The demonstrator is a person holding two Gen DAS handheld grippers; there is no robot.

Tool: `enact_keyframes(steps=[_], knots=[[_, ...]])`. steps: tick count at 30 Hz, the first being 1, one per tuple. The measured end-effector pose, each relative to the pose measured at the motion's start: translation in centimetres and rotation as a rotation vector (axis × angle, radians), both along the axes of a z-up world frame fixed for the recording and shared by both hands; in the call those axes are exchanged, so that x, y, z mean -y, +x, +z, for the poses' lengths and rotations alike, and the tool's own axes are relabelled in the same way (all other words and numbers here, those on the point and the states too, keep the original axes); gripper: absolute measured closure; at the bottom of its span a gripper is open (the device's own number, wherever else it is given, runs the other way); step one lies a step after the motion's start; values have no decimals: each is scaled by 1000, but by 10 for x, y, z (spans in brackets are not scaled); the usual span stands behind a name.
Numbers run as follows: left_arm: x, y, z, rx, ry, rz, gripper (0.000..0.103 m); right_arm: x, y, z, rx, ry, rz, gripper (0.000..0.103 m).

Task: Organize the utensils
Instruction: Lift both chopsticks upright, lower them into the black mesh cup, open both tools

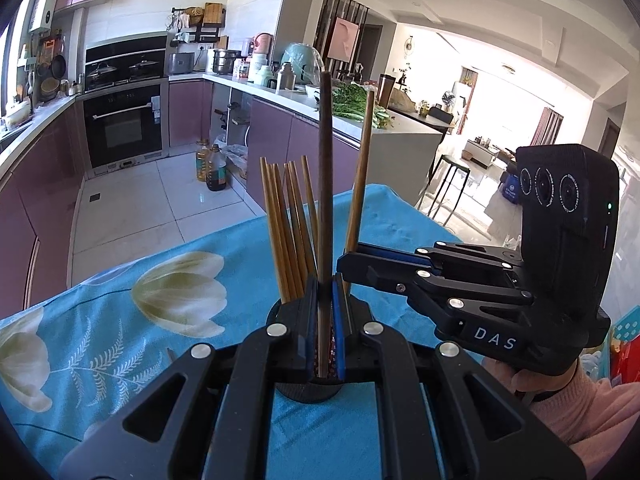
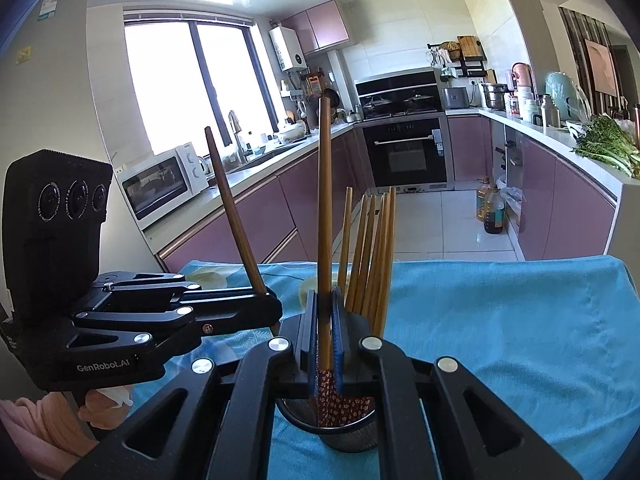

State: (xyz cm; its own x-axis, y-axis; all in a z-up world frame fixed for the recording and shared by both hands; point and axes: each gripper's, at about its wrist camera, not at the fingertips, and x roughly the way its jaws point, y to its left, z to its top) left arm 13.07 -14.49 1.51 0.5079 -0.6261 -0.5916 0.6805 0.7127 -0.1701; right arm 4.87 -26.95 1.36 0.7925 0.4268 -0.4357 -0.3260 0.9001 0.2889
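So the desk [image 1: 120,264] is the big thing here, covered in a blue cloth with pale flowers, kitchen all around behind it. On the cloth, right under both of my tools, sits the black mesh utensil cup [image 2: 348,436], down at about 6 o'clock in both wrist views. It already has a bunch of light bamboo chopsticks [image 1: 290,232] fanned out of it, leaning off toward 11 o'clock in the left view.

The left gripper [image 1: 326,320] has its fingers clamped tight on a dark brown chopstick [image 1: 325,184], standing almost upright, lower end already down inside the cup as far as I can tell. The right gripper [image 2: 325,320] is squeezed closed the same way on a lighter brown chopstick [image 2: 325,208], the patterned red end of it poking down into the cup's mouth. The right one comes in from 3 o'clock in the left view, and its stick tilts a bit toward 1 o'clock.

My read: this is the drop-in step, both sticks lined up over the cup and partly in. Next move probably calls for easing the fingers apart, so each stick slides down without knocking the bamboo bunch. I'd back out straight up, since the two tools sit really close together.
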Motion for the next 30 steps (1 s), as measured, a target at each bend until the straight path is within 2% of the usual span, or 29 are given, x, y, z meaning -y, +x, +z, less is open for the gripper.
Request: enact_keyframes(steps=[6,30], knots=[[4,2,-9,-23,26,-9,95,0,1,-6,-21,4,2,97],[18,32,-25,-64,37,22,95,5,18,-24,-82,28,-12,97]])
